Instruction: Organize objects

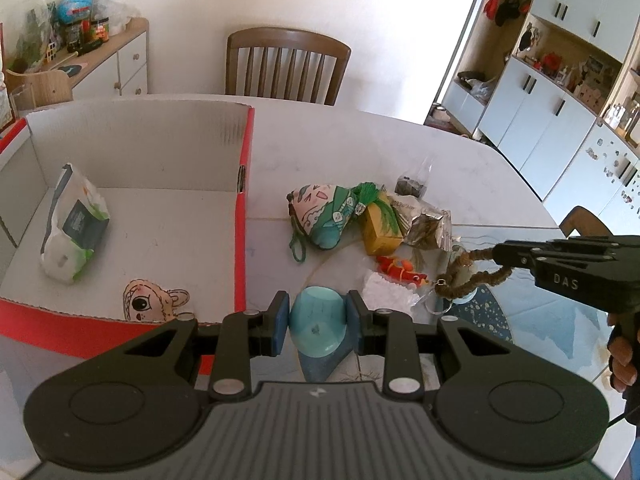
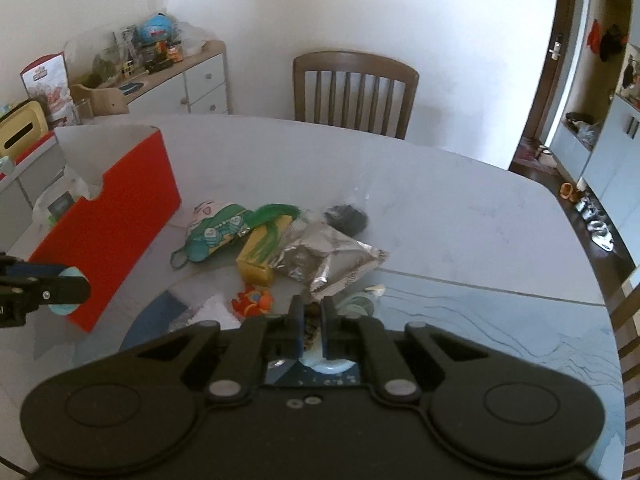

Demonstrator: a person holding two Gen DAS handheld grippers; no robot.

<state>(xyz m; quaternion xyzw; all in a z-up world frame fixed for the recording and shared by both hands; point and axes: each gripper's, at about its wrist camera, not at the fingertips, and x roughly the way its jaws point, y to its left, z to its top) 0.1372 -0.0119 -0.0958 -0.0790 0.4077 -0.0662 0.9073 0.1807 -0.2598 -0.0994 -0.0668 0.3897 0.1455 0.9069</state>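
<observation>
My left gripper is shut on a light blue plastic cup, held just right of the red cardboard box. The box holds a white and green wipes pack and a cartoon plush. My right gripper is shut on a brown braided rope keychain, held above the table; in its own view only a bit of the rope shows between the fingers. On the table lie a green patterned pouch, a yellow box, a silver foil bag and an orange toy.
A white marble table carries the pile. A wooden chair stands at its far side. A cluttered sideboard is at the back left, cabinets at the right. A small dark packet and white plastic wrap lie nearby.
</observation>
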